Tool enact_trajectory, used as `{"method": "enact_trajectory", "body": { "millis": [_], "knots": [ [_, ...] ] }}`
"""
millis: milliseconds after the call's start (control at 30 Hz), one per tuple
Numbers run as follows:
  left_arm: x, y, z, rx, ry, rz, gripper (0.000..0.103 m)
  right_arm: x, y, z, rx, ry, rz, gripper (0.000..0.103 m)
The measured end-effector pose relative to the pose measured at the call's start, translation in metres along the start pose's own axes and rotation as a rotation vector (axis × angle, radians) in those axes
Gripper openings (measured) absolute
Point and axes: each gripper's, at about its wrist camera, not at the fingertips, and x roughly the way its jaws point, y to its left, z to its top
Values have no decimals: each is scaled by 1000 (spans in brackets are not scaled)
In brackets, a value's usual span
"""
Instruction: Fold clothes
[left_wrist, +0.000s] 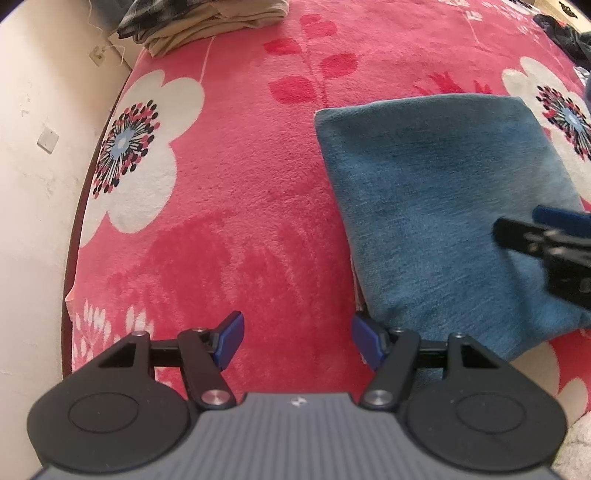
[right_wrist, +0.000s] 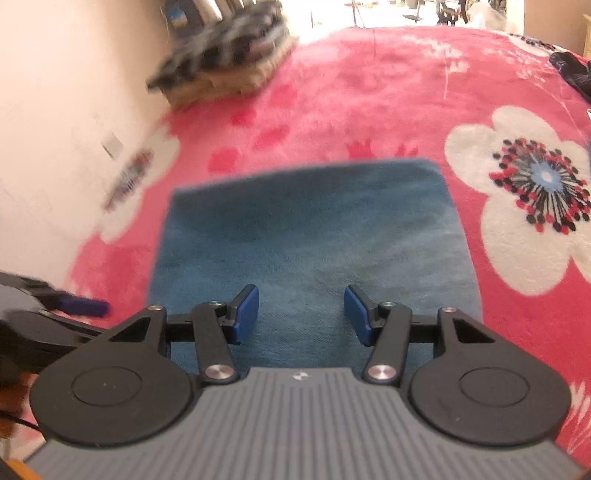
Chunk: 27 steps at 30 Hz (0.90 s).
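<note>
Left wrist view: the left gripper (left_wrist: 297, 341) hangs over a pink blanket (left_wrist: 240, 206) with white flowers, and its blue pads stand apart with only blanket between them. A folded blue garment (left_wrist: 443, 206) lies flat on the blanket, to the right of this gripper; its near left corner is just beside the right pad, whether touching I cannot tell. The right gripper (left_wrist: 517, 225) enters from the right edge above the garment, blurred. At the top left, near the wall (left_wrist: 33, 147), lies a pile of folded clothes (left_wrist: 207, 26).

Right wrist view: the right gripper (right_wrist: 301, 314) is above the near part of the blue garment (right_wrist: 310, 229). Its jaws are apart and nothing is held between them. The left gripper (right_wrist: 81, 306) shows at the left edge, over the blanket (right_wrist: 369, 92). The pile of clothes (right_wrist: 225, 55) is blurred at the top left.
</note>
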Motion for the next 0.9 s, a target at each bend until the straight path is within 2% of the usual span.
{"method": "enact_trajectory", "body": {
  "millis": [900],
  "knots": [
    [1, -6, -3, 22, 4, 28, 66, 5, 5, -4, -35, 1, -23, 53]
  ]
}}
